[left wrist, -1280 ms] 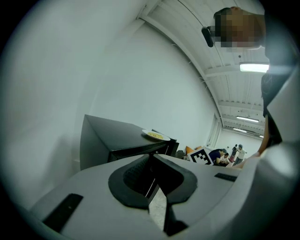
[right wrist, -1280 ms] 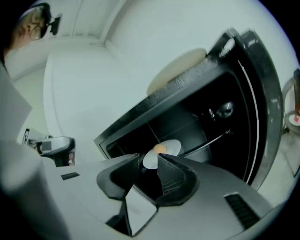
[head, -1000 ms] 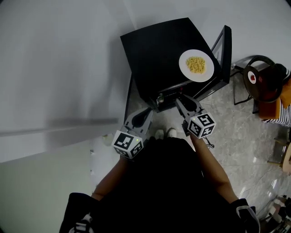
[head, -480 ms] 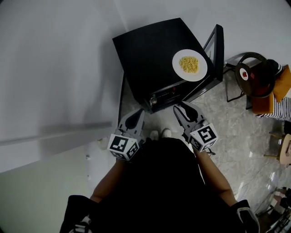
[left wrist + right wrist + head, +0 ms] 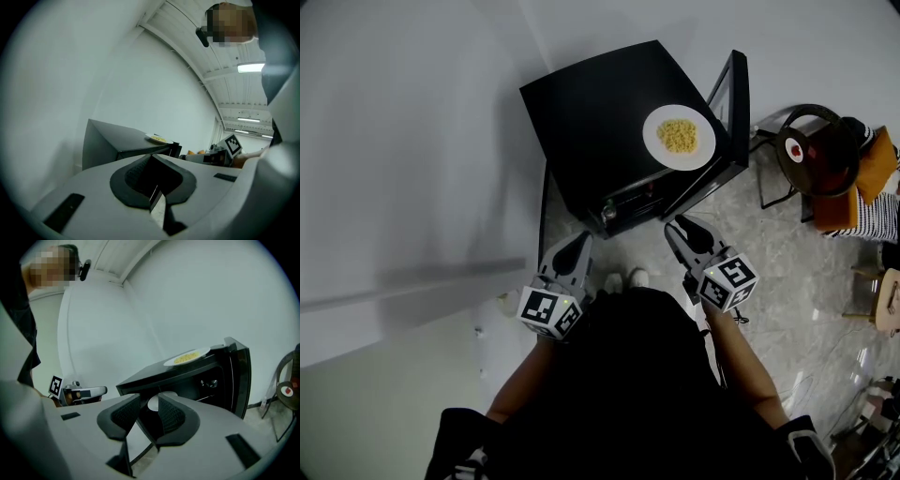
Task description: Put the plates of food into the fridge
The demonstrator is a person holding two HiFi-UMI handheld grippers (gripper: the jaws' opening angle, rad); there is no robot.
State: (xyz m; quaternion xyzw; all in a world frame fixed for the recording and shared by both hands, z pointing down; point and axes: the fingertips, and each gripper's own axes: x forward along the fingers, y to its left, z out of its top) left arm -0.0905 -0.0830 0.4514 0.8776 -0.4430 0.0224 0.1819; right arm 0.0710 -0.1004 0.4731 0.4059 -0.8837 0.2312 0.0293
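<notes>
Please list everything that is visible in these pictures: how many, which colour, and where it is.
fridge: one, black, against the white wall, door open on its right side
plate of food: one, white with yellow food, on top of the fridge, near the door side
white disc: one, inside the fridge, probably a plate
shiny item: one, metallic, on a fridge shelf, too small to name
chair: one, dark, right of the fridge, with a small red item on the seat
second person: one, striped sleeve, right edge
shoes: two, white, on the floor before the fridge
left gripper: grey, jaws together, empty
right gripper: grey, jaws apart, empty
</notes>
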